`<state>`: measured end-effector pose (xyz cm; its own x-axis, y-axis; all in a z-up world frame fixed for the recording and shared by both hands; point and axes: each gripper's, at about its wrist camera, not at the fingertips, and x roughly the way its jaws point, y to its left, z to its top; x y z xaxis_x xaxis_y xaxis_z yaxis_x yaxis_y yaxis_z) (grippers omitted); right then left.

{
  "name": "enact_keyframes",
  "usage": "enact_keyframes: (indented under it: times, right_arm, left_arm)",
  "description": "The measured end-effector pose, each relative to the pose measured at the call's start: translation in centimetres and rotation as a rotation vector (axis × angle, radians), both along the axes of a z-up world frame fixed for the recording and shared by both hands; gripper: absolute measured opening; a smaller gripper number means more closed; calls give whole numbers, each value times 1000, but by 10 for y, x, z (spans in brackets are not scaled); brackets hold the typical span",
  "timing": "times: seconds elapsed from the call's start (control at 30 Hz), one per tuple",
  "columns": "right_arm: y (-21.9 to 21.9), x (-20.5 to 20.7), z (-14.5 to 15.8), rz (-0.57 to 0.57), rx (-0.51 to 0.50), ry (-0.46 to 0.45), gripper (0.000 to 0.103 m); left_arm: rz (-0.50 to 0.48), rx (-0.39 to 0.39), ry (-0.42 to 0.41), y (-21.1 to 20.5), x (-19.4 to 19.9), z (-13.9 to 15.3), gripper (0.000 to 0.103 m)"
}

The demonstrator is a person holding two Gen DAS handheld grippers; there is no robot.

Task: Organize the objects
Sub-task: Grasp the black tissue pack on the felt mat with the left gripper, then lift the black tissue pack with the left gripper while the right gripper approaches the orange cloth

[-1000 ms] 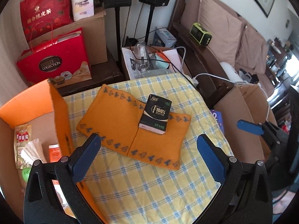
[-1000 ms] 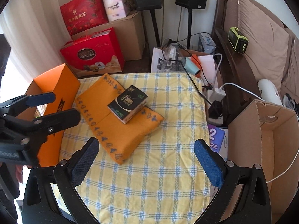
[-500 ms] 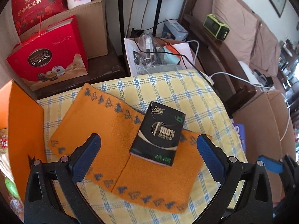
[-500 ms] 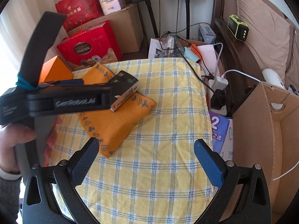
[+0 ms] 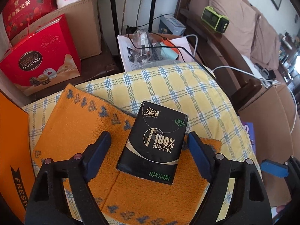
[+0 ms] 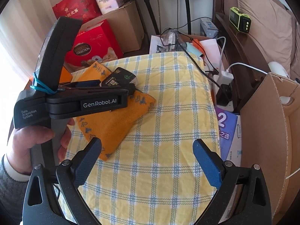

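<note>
The black tissue pack (image 5: 155, 144) lies in the lower middle of the left wrist frame, resting flat on the folded orange cloth (image 5: 75, 140), which in turn sits on the yellow checked cover (image 5: 180, 93). We see our left gripper (image 5: 148, 150) straddling the pack: its jaws have just been closing, with the pack between them, yet a gap shows on both sides, wider at the left pad than at the right, so nothing is gripped yet. Our right gripper (image 6: 148, 161) hangs with its jaws wide apart over bare checked cover in the lower part of its own frame, holding nothing. The pack sits skewed to the line of the jaws, so we judge the right pad would meet it first and could push or twist it across the cloth instead of pinching it. The pack looks soft, so a hard squeeze may crumple it. The cloth is loose too, and low pads could snag and drag it. The orange box (image 5: 13, 146) at the left edge seems a likely place for the pack, though we cannot be sure.
</note>
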<state>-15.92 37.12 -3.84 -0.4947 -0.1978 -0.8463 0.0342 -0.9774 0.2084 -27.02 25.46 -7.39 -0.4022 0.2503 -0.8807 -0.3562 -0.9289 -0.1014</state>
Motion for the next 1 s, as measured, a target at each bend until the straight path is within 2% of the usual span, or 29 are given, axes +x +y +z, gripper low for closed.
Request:
enact_keyframes:
  times: [0.13,0.2,0.27,0.33,0.53,0.63,0.7,0.77,1.0]
  right_arm:
    - [1,0,-2,2,-15,-3,98]
    - [1,0,-2,3,-24,-5,98]
    - [1,-1,-3,-1,-24,-6,98]
    - [2,-1,-3,-5,-30,-6,98]
    - [3,0,-2,-15,-34,-5,97]
    - [6,-1,-2,-27,-53,-10,83]
    - [7,-3,-3,-34,-78,-21,56]
    - [9,-7,-4,-45,-107,-34,47]
    - [-5,-15,-14,-52,-163,-48,47]
  left_arm:
    - [9,-2,1,-1,0,-3,73]
    - [8,-7,8,-1,0,-3,68]
    - [8,-19,17,0,1,-2,51]
    - [16,-23,19,0,2,-1,51]
    - [44,37,8,-15,5,11,51]
    - [50,74,12,-24,12,26,51]
    - [61,77,16,-28,17,37,51]
    - [57,112,10,-34,23,50,51]
    - [13,150,92,-53,57,107,51]
